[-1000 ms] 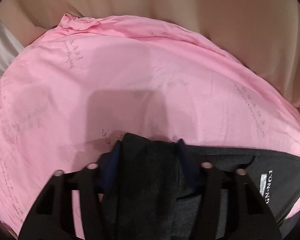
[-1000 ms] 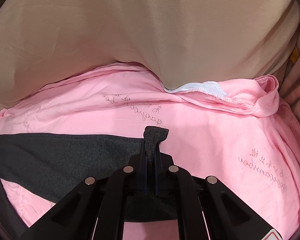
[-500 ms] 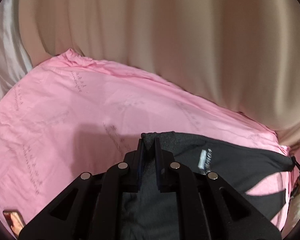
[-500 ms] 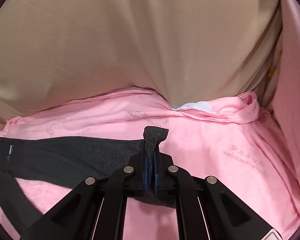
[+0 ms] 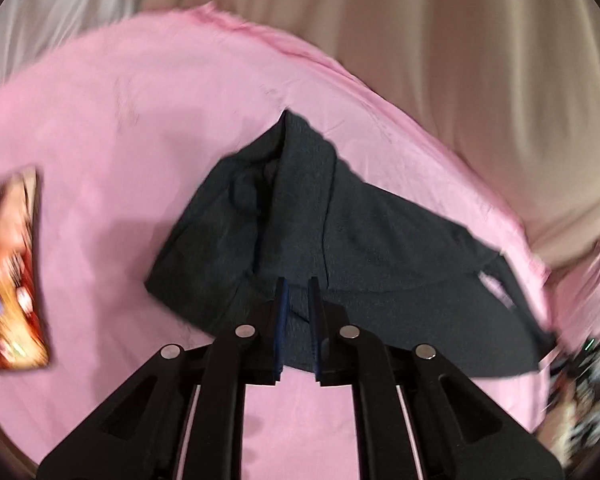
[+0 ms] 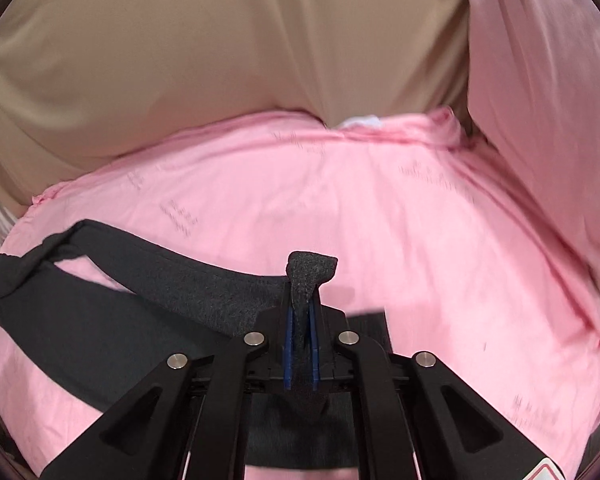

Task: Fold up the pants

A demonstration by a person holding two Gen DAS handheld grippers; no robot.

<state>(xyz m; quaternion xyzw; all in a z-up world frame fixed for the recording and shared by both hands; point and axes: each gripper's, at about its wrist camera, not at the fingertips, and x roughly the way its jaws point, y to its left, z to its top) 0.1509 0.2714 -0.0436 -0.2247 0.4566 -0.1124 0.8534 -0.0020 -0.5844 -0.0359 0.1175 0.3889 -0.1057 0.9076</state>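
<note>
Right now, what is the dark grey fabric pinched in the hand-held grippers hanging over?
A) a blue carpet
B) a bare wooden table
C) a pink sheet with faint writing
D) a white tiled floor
C: in both wrist views the dark grey pants stretch above a pink sheet with faint writing, which fills the ground under them.

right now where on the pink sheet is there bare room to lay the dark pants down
Bare pink bedsheet lies ahead and right of the right gripper, up to the beige curtain. In the left view it is free between the dark grey pants and the colourful flat packet. Crowded: the right edge near the left gripper, where the pants spread beside blurred patterned clutter.
</note>
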